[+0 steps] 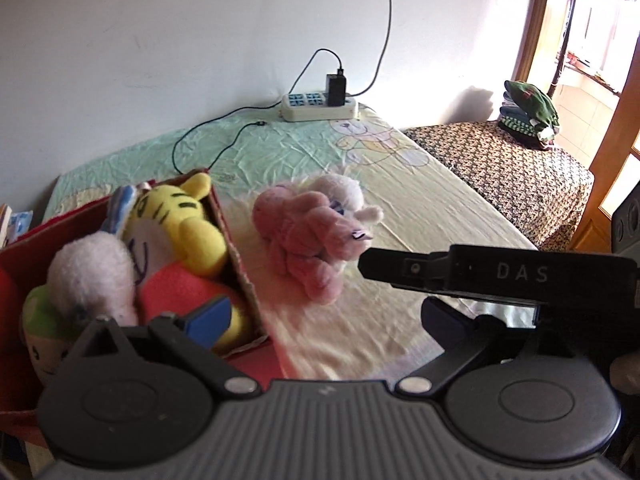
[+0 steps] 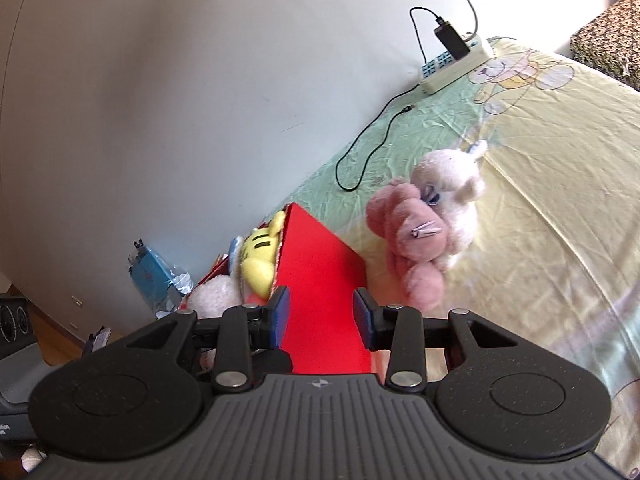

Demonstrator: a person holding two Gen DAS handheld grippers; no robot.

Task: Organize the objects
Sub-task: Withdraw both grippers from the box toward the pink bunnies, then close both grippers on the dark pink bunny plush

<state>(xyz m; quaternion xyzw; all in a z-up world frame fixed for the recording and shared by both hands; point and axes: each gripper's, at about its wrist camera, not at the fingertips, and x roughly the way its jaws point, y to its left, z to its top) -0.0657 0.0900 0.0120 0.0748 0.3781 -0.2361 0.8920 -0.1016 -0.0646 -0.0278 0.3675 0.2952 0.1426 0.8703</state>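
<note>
Both our grippers, left [image 1: 324,312] and right [image 2: 322,318], stand with jaws parted and gripping nothing. The pink toy [image 1: 316,236] lies on the bed [image 1: 420,208] just beside the box [image 2: 320,280], which looks nearly full. Drop it carelessly and it may roll off the heap, or we catch the sheet.

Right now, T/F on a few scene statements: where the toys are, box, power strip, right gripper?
1. The yellow tiger plush lies inside the red box. True.
2. The pink plush is in the box too. False: it lies on the bed sheet, beside the box.
3. A black charger is plugged into the power strip. True.
4. The right gripper is shut on the pink plush. False: nothing sits between its pads.
5. The power strip sits at the bed's near edge. False: it is by the wall.
</note>
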